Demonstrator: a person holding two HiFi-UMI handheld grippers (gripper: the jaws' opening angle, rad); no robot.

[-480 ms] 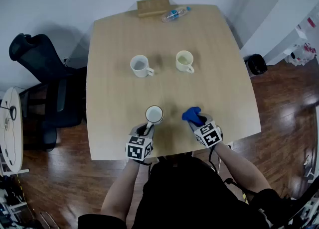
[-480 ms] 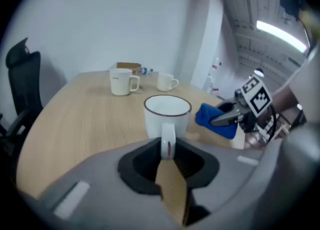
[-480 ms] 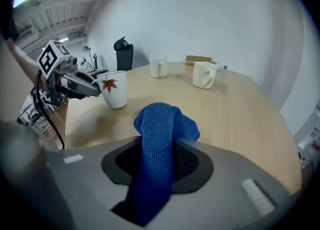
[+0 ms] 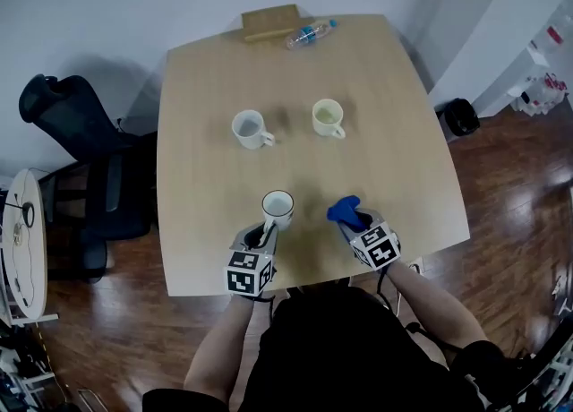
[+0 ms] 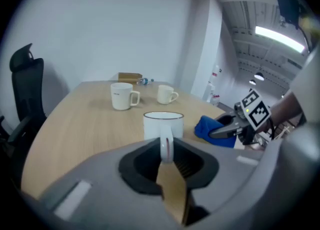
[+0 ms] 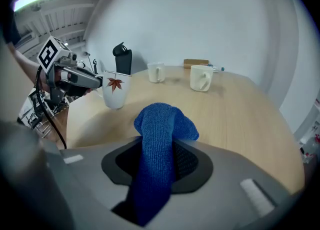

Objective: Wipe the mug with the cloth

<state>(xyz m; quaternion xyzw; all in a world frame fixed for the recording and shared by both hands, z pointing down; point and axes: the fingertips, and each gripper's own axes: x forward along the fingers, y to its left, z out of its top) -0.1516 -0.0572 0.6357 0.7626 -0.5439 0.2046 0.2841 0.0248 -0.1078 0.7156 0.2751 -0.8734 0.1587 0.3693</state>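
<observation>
A white mug [image 4: 277,207] with a dark rim stands near the table's front edge. My left gripper [image 4: 266,231] is shut on its handle [image 5: 166,145], and the mug rises just beyond the jaws in the left gripper view. In the right gripper view the same mug [image 6: 115,90] shows a red leaf print. To its right, my right gripper [image 4: 356,222] is shut on a blue cloth [image 4: 345,210]. The cloth [image 6: 161,134] sticks up out of the jaws as a bunched wad. Cloth and mug are a short way apart, not touching.
Two more white mugs [image 4: 250,128] [image 4: 328,118] stand mid-table. A plastic bottle [image 4: 310,34] and a wooden block [image 4: 270,21] lie at the far edge of the wooden table [image 4: 403,177]. A black office chair [image 4: 76,146] stands to the left.
</observation>
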